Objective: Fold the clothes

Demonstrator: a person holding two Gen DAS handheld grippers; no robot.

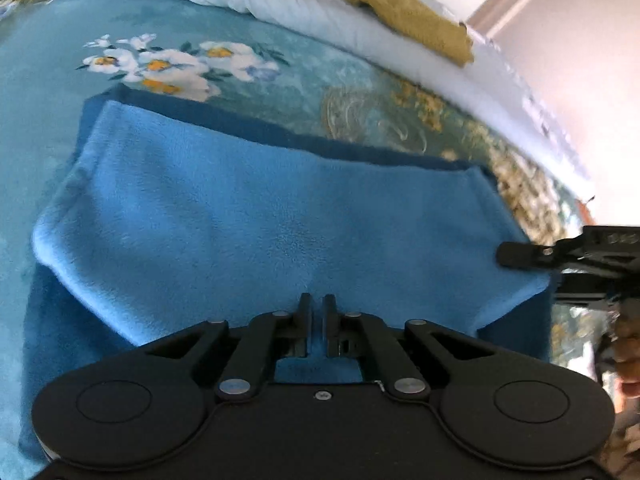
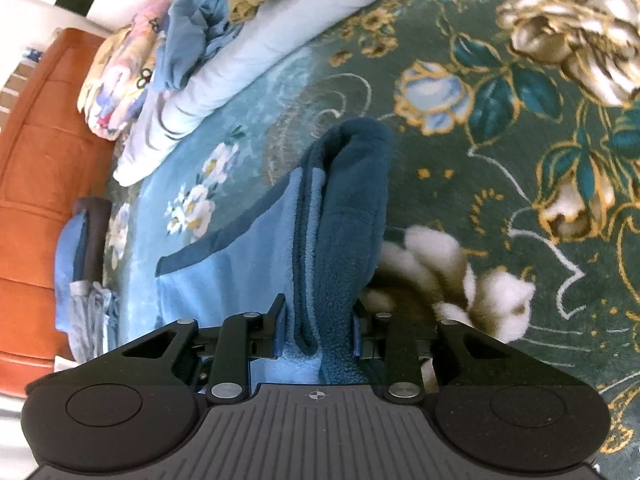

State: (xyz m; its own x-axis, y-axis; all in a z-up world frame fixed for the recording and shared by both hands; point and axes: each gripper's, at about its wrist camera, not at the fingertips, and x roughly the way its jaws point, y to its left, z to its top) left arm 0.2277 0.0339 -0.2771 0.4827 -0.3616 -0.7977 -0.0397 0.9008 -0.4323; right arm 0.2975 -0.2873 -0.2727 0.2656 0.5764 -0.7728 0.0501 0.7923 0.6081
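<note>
While the blue fleece garment is spread on the floral bedspread, its near edge is pinched by the left gripper, and its bunched three-o'clock corner by the right gripper; thick layers could slip, skewing the fold.

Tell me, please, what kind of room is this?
Probably a bedroom: the blue fleece garment lies on a floral bedspread, with rolled white bedding behind it and a wooden cabinet beside the bed.
</note>
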